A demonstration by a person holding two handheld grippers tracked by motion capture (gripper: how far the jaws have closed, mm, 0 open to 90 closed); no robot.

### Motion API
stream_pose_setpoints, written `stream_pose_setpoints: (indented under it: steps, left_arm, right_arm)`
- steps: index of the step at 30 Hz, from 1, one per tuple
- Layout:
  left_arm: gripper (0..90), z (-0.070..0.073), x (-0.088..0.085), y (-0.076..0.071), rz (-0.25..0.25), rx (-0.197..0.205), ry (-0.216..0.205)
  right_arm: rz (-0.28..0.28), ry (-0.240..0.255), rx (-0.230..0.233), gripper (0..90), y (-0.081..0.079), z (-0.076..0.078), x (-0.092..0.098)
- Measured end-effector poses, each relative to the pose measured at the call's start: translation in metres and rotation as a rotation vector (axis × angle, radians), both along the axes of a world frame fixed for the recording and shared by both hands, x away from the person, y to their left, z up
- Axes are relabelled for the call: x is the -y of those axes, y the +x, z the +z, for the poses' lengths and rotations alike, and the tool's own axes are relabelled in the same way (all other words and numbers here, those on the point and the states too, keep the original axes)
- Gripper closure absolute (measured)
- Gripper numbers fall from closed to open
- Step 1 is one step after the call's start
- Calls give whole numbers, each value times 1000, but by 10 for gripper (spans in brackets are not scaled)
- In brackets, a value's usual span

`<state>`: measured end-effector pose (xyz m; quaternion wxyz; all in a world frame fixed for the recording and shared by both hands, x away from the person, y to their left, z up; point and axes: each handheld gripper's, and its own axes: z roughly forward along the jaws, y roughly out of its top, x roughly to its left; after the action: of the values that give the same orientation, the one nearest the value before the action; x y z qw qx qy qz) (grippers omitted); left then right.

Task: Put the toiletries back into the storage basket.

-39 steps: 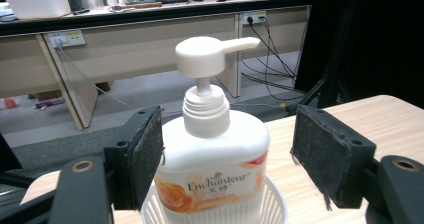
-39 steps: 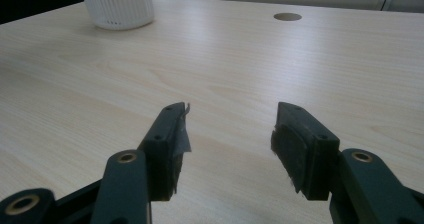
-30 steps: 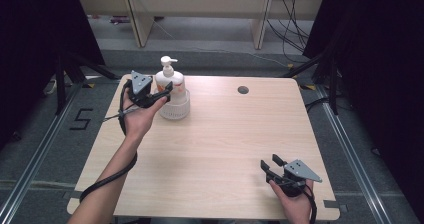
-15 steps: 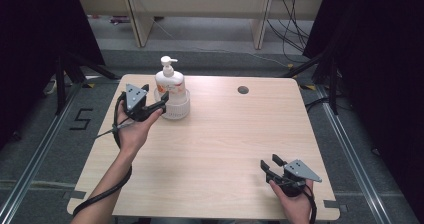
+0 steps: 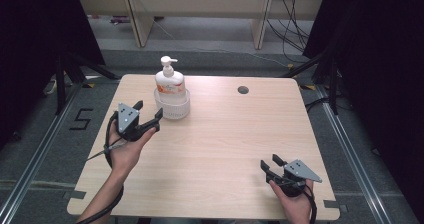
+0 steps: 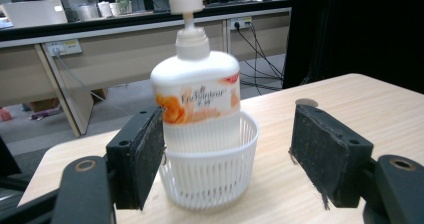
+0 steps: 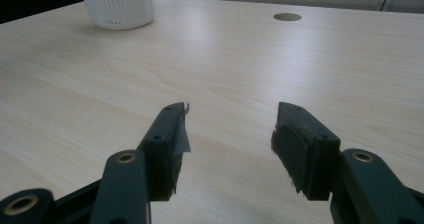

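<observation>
Two grippers are over the light wooden table, and both stand with their jaws spread and nothing between the pads. At the left of the high view, the left gripper is held in a hand whose forearm comes up from the near left corner; its jaws point toward the far right, at a white slatted basket just beyond them. From the high view the nearer jaw tip looks close to the basket's left wall, but I cannot tell whether it touches. In the left gripper view the basket sits ahead of the gap, nearer the left jaw than the right one, which stands well clear. A white pump bottle with an orange label stands upright inside the basket, its pump head rising well above the rim. Basket and bottle stand toward the far left part of the table, left of a small round hole near the far edge. The right gripper rests low at the near right corner, well apart from the basket, its jaws aimed toward the far left over bare wood, released and empty
</observation>
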<state>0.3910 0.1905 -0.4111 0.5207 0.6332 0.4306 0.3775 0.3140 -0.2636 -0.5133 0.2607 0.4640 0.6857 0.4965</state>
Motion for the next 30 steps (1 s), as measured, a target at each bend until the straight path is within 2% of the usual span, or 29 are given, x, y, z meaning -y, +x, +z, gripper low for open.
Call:
stream_pose_setpoints:
  steps: [3,4,5,6,7,9,11,12,13,14,15,18,20,21,22,24,25,26,28,30]
  left_arm:
    - [288,-11,-10,-10,7,-3,-10]
    - [289,-14,-12,-13,11,-4,-10]
    - [290,-18,-15,-16,14,-7,-9]
    - [291,-22,-17,-18,14,-15,-12]
    - [292,-27,-19,-21,13,-18,-16]
    - [296,-35,-21,-26,13,-22,-12]
    - [305,-43,-23,-32,15,-22,3]
    - [308,-48,-22,-35,9,-23,12]
    - [310,-53,-22,-38,3,-23,15]
    - [311,-57,-23,-41,4,-34,17]
    - [311,-62,-23,-43,2,-36,11]
    - [312,-76,-25,-49,-2,-49,15]
    - [313,-86,-26,-52,-4,-56,2]
    - [314,-90,-28,-54,-1,-62,3]
    - [314,-94,-29,-55,0,-63,-2]
    - [315,-96,-32,-55,-1,-62,-19]
    - [315,-98,-34,-55,4,-61,-26]
    - [314,-99,-35,-56,7,-60,-26]
    - [315,-104,-37,-57,18,-58,-50]
    - [315,-107,-37,-58,21,-64,-48]
  right_arm:
    - [7,5,6,468,0,0,0]
    - [9,-34,37,468,2,0,3]
    - [9,-35,40,468,2,0,3]
    - [3,13,1,468,0,0,0]
    - [3,-9,9,468,1,-1,1]
    - [0,-1,5,468,1,-1,-1]
    - [10,-19,12,468,1,0,1]
    - [17,-38,43,468,3,-1,3]
    - [11,-35,43,468,3,-1,2]
    - [5,1,11,468,1,-1,0]
    - [6,-13,17,468,1,-1,0]
    - [5,-21,-4,468,-1,0,0]
    - [5,-24,7,468,0,0,1]
    - [10,-47,30,467,2,0,3]
    - [12,-43,37,467,2,0,2]
    - [9,-51,37,468,2,0,3]
    - [7,-15,3,468,0,0,0]
    - [8,-11,-7,468,0,0,-1]
    - [8,-10,-4,468,0,0,-1]
    - [12,-18,3,468,0,0,0]
